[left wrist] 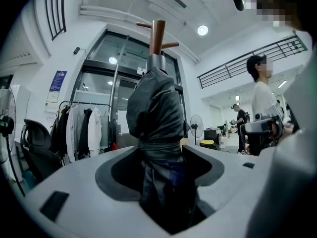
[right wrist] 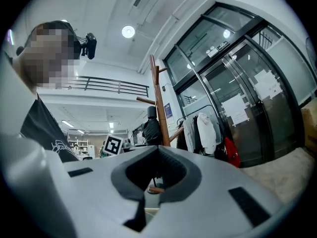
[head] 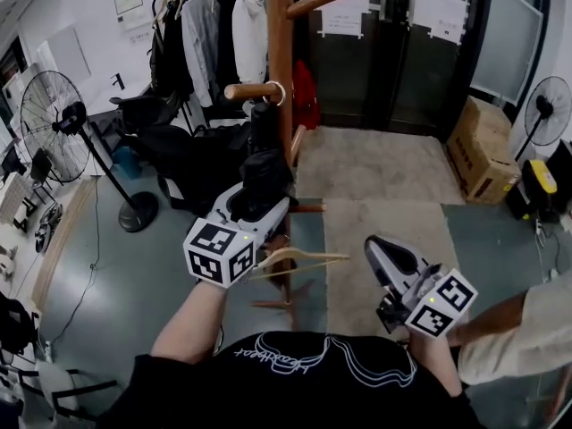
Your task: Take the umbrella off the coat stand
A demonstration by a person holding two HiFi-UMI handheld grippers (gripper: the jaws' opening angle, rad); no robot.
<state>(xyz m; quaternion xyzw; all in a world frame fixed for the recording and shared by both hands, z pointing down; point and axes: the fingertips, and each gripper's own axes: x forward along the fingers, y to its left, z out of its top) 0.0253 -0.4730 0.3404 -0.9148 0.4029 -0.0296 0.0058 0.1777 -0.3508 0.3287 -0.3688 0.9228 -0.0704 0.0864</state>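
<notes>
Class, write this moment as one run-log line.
left gripper: shut on umbrella | umbrella: hanging on coat stand | right gripper: shut, empty

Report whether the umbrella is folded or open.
Folded: the umbrella hangs as a narrow black bundle against the stand, canopy gathered in.

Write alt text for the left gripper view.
The left gripper grips a furled black umbrella hanging on a wooden coat stand. Behind it are glass doors, a rack of clothes at left and a person standing at right.
</notes>
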